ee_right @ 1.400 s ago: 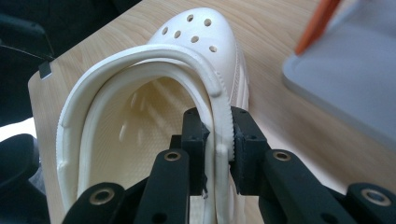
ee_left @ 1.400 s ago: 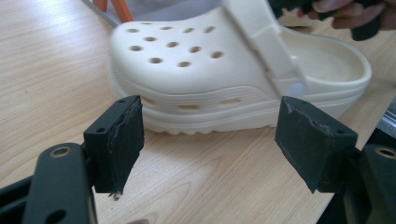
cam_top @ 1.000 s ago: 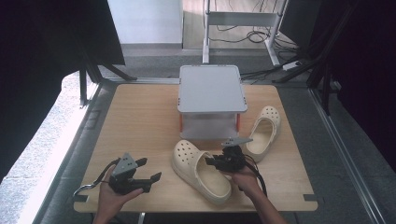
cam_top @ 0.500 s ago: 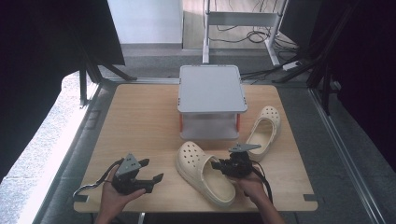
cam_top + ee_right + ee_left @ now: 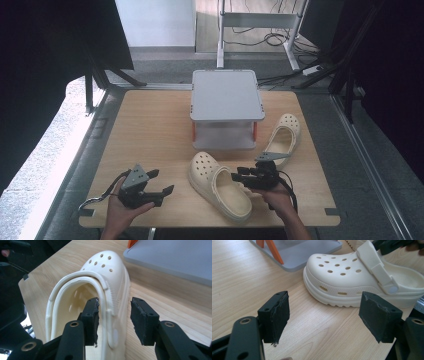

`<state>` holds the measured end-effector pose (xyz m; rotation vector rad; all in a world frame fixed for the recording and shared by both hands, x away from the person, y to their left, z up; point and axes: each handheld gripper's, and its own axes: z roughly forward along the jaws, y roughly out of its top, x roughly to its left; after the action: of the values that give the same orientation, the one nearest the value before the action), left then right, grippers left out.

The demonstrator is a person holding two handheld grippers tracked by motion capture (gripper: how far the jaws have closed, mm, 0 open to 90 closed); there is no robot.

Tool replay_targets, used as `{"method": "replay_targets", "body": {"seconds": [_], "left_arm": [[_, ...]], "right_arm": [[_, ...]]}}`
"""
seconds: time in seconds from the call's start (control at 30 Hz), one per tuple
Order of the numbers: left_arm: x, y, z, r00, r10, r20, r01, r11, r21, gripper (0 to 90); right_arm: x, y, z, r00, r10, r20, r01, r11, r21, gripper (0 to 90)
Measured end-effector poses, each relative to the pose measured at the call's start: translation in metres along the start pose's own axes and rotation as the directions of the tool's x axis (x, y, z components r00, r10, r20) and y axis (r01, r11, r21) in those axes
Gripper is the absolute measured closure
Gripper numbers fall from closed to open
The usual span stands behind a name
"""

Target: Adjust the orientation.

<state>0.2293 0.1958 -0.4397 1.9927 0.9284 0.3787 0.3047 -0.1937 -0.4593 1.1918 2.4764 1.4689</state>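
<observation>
Heel of clog [image 5: 105, 302] cut off behind right hand-held gripper [image 5: 113, 320].

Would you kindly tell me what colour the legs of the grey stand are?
Orange. The stand's legs show best in the left gripper view.
</observation>
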Motion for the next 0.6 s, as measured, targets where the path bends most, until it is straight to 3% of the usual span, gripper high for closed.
{"method": "replay_targets", "body": {"seconds": [0.13,0.23,0.33,0.5,0.6], "left_arm": [[-0.001,0.000,0.001,1.0000,-0.009,0.003,0.009,1.0000,0.001,24.8],[-0.002,0.001,0.002,0.9998,-0.018,0.005,0.018,0.9998,-0.001,24.7],[-0.002,0.003,0.002,1.0000,-0.002,-0.009,0.002,1.0000,0.003,24.7],[-0.003,0.004,0.005,1.0000,0.006,0.001,-0.006,1.0000,0.007,24.7],[-0.003,0.003,0.010,0.9999,0.008,0.009,-0.009,0.9997,0.022,24.7]], "right_arm": [[-0.005,0.000,-0.017,0.9987,-0.002,0.051,0.004,0.999,-0.032,55.6],[-0.011,0.000,-0.028,0.9923,-0.019,0.122,0.024,0.999,-0.037,55.4],[-0.023,0.000,-0.034,0.9866,0.007,0.163,-0.001,0.999,-0.039,58.4],[-0.039,-0.002,-0.032,0.9740,0.038,0.223,-0.033,0.999,-0.027,63.3],[-0.052,-0.002,-0.021,0.9609,0.067,0.269,-0.065,0.998,-0.016,70.7]]}}
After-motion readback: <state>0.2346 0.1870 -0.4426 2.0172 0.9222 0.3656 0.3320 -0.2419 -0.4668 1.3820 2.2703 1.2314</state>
